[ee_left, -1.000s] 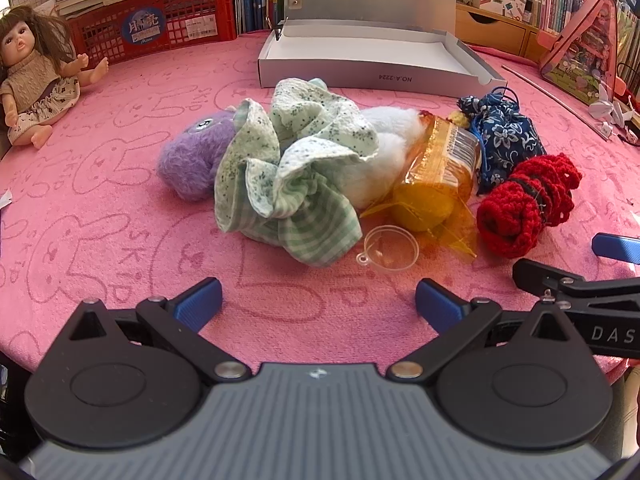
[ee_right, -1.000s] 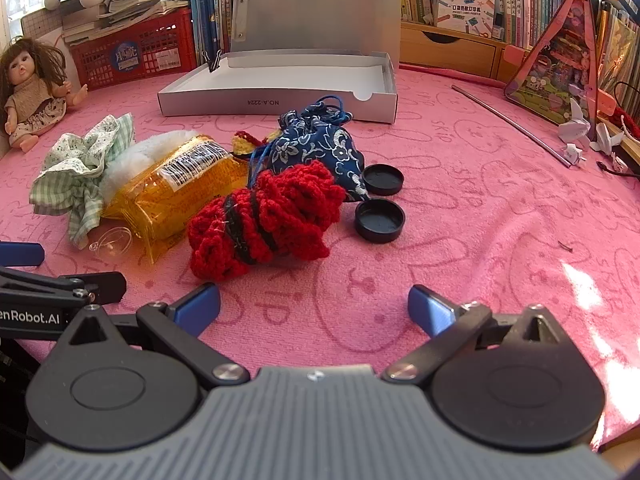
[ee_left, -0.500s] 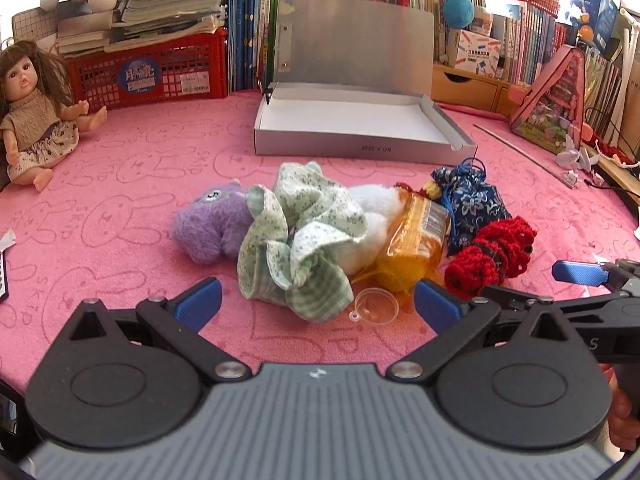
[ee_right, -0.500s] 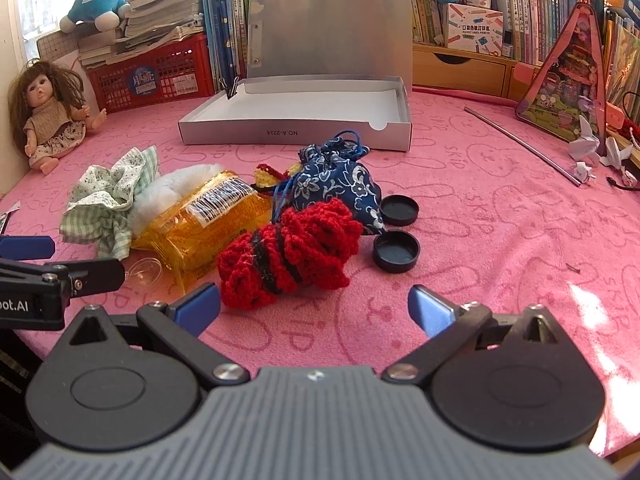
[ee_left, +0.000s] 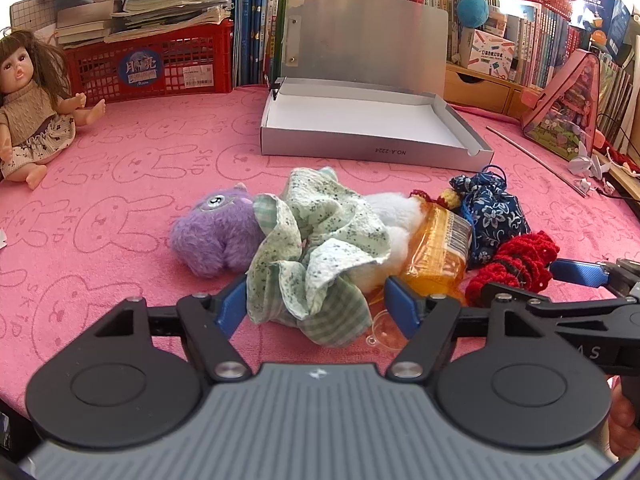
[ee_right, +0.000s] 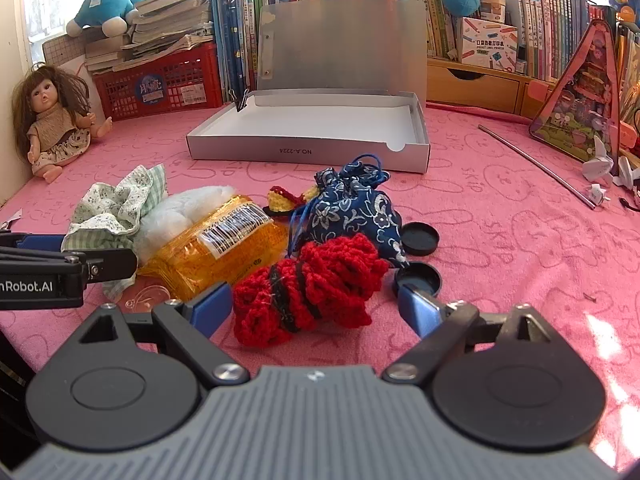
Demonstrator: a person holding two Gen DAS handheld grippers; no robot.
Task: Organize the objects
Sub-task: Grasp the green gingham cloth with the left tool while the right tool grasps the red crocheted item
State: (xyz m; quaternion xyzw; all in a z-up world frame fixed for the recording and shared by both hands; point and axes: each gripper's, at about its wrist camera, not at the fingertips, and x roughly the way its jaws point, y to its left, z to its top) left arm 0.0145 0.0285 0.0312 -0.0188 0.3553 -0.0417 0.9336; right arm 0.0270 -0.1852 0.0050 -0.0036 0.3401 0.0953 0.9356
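Note:
A pile of small things lies on the pink cloth in front of an open silver box (ee_left: 372, 128), also in the right wrist view (ee_right: 312, 136). My left gripper (ee_left: 316, 308) is open, its fingers on either side of a green checked cloth (ee_left: 316, 264). Beside the cloth lie a purple plush (ee_left: 216, 236), white fluff, a yellow packet (ee_left: 438, 252), a blue flowered pouch (ee_left: 490, 220) and a red crochet piece (ee_left: 516, 264). My right gripper (ee_right: 316, 308) is open around the red crochet piece (ee_right: 312, 288). The pouch (ee_right: 356, 208) and packet (ee_right: 224, 248) lie behind it.
Two black lids (ee_right: 418, 258) lie right of the crochet piece. A clear small funnel (ee_left: 384, 332) lies by the cloth. A doll (ee_left: 32, 108) sits at the far left. A red basket (ee_left: 152, 64), books and a pink triangular case (ee_left: 568, 116) line the back. A metal rod (ee_right: 536, 164) lies right.
Both grippers have moved forward and down. The left fingers now flank the green cloth, the right fingers flank the red crochet piece. Both have narrowed a little but stay open.

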